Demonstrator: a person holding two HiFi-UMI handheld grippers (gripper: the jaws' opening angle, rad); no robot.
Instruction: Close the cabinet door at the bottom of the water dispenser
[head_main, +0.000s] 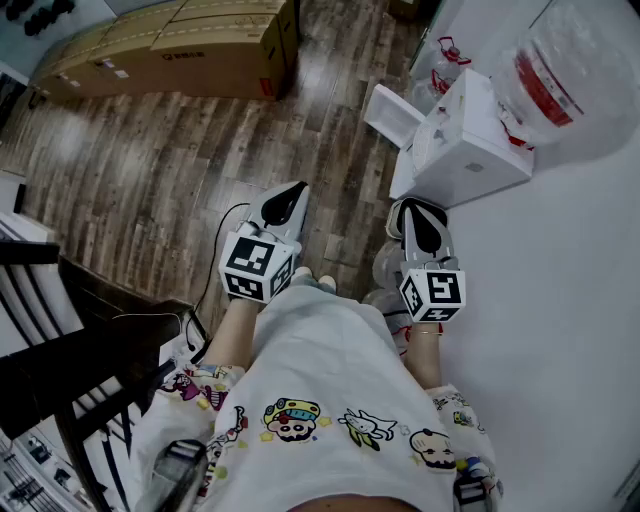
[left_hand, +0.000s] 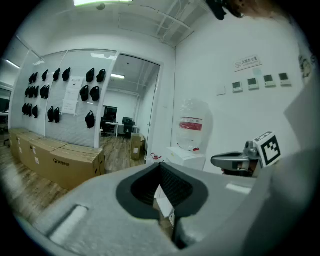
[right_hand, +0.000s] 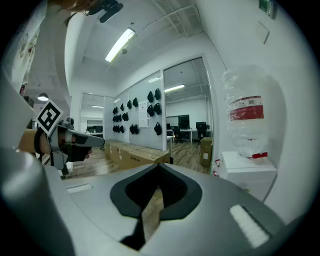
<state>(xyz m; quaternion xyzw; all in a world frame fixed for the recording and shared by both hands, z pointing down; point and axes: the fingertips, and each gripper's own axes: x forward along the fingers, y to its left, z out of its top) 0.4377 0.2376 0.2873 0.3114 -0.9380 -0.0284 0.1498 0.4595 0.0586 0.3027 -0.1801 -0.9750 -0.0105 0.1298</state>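
Observation:
The white water dispenser (head_main: 470, 150) stands against the wall at the upper right of the head view, with a clear bottle (head_main: 560, 65) on top. Its bottom cabinet door (head_main: 392, 115) is swung out to the left, open. My left gripper (head_main: 288, 195) is shut and empty, held over the wood floor well short of the door. The right gripper (head_main: 420, 218) is also shut and empty, just below the dispenser's near corner. In the left gripper view the shut jaws (left_hand: 161, 166) point toward the dispenser (left_hand: 187, 155). The dispenser (right_hand: 250, 172) lies to the right of the right gripper (right_hand: 159, 167).
Long cardboard boxes (head_main: 180, 45) lie across the far floor. A black chair (head_main: 80, 350) stands at the near left, and a cable (head_main: 215, 250) runs over the floor beside it. Spare water jugs (head_main: 440, 60) sit behind the dispenser. The white wall (head_main: 570, 320) fills the right.

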